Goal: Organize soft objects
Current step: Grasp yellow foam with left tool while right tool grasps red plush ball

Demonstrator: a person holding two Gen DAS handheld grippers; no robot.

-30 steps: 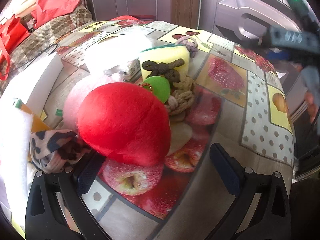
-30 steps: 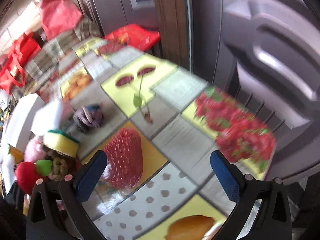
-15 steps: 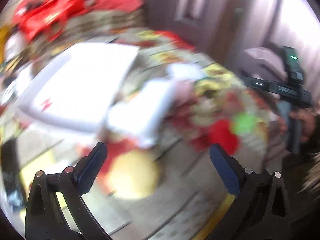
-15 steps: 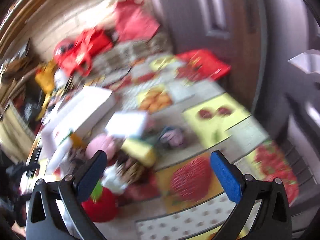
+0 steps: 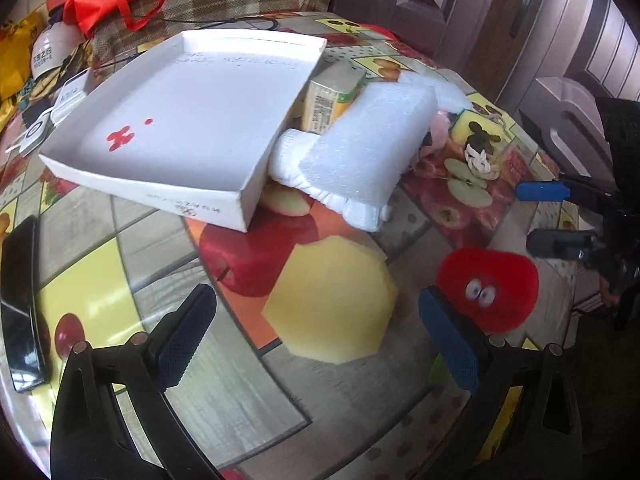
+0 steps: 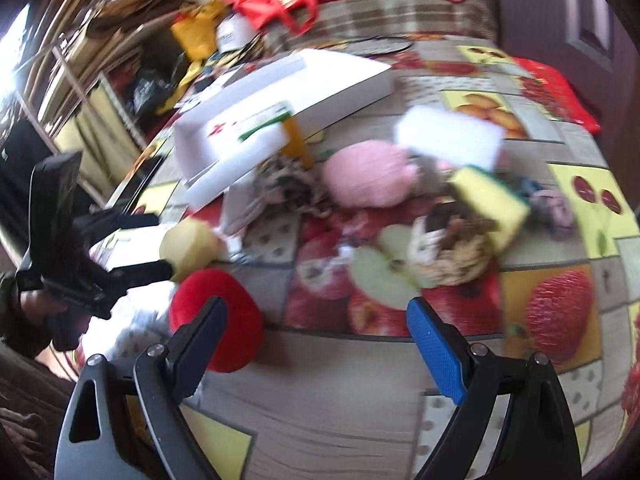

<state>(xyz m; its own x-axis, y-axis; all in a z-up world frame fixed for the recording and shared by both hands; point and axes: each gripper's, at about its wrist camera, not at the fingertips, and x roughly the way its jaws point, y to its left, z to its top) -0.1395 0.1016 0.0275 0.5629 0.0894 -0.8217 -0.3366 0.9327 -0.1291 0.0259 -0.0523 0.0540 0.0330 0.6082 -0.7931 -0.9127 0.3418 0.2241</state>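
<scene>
- While hovering over bench (image 5: pixel 224 392), left gripper (image 5: pixel 316 338) jaws wide, empty, aimed toward yellow sponge (image 5: pixel 332 300) for pickup.
- Right gripper (image 6: pixel 316 334) jaws wide, empty, beside red plush (image 6: pixel 218 320).
- White box (image 5: pixel 180 120) tilted, likely receiving bin.

right wrist view motion-blurred | carton (image 5: pixel 328 100) half hidden behind foam block (image 5: pixel 368 144)

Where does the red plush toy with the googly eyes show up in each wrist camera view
Left wrist: red plush toy lower right, just beyond the left claw's right finger.
Right wrist: lower left, partly behind the right claw's left finger.
Shared landmark: white box.
</scene>
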